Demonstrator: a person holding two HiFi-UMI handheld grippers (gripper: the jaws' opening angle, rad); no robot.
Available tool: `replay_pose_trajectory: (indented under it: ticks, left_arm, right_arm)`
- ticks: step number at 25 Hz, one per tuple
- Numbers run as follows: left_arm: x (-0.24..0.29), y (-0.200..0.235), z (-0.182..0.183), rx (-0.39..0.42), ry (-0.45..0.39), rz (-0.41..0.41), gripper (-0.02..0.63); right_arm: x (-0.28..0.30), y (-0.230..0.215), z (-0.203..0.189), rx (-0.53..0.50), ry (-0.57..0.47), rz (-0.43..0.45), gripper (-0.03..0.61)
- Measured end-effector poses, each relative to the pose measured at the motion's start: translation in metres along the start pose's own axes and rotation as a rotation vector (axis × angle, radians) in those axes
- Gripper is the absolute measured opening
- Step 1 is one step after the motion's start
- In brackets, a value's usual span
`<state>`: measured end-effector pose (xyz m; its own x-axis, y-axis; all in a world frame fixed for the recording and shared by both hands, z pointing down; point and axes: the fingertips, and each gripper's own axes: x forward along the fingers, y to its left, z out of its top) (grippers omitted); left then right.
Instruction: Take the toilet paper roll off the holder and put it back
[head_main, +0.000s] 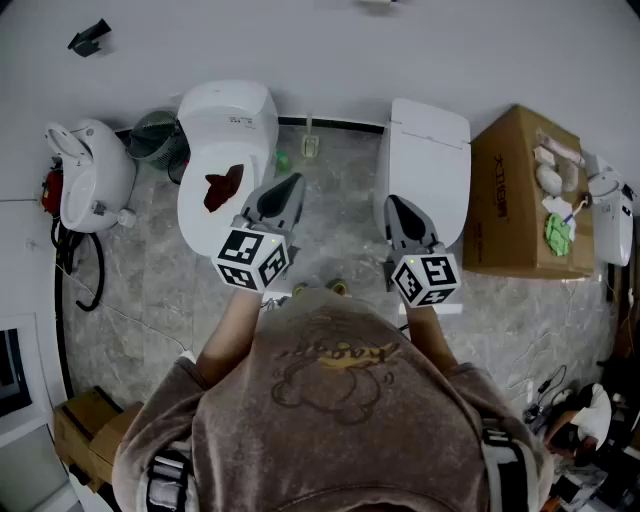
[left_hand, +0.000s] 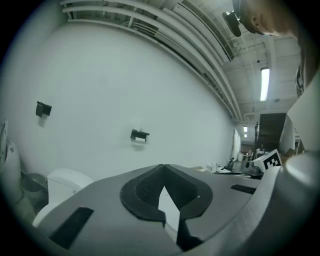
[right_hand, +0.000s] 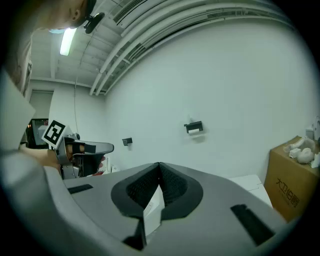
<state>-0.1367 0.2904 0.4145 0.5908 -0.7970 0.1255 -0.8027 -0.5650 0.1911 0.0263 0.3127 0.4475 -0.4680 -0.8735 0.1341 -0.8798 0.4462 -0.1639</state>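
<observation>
Facing two toilets (head_main: 228, 130) (head_main: 428, 150), two holders (left_hand: 43, 108) (left_hand: 139, 135): left claw (left_hand: 163, 166), right claw (right_hand: 159, 164) closed.

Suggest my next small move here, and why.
Probably step the right gripper toward the toilet paper roll on its holder, opening the jaws on the way: both it and the left gripper are shut, empty, and well short of the wall.

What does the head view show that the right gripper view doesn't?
Only the head view: a dark red item in an open white toilet bowl. Only the right gripper view: a lit ceiling lamp and, clearly, the white paper roll on its black wall holder. Both: the brown cardboard box, the left hand-held gripper and right hand-held gripper.
</observation>
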Motion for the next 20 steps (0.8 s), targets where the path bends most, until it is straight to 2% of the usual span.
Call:
replay_pose_trajectory:
  ticks: [6,13,20]
  left_arm:
    - [0.013,-0.009,-0.004,-0.002,-0.002,-0.008,0.02]
    - [0.032,-0.014,-0.018,-0.01,-0.016,0.037,0.02]
    - [0.053,-0.005,-0.009,0.013,-0.038,0.059,0.02]
  right_arm:
    - [-0.004,-0.012,0.001,0.007,-0.016,0.024,-0.002]
    - [-0.002,-0.044,-0.016,0.022,0.008,0.056,-0.002]
    - [0.017,-0.071,-0.011,0.026,-0.003,0.051,-0.002]
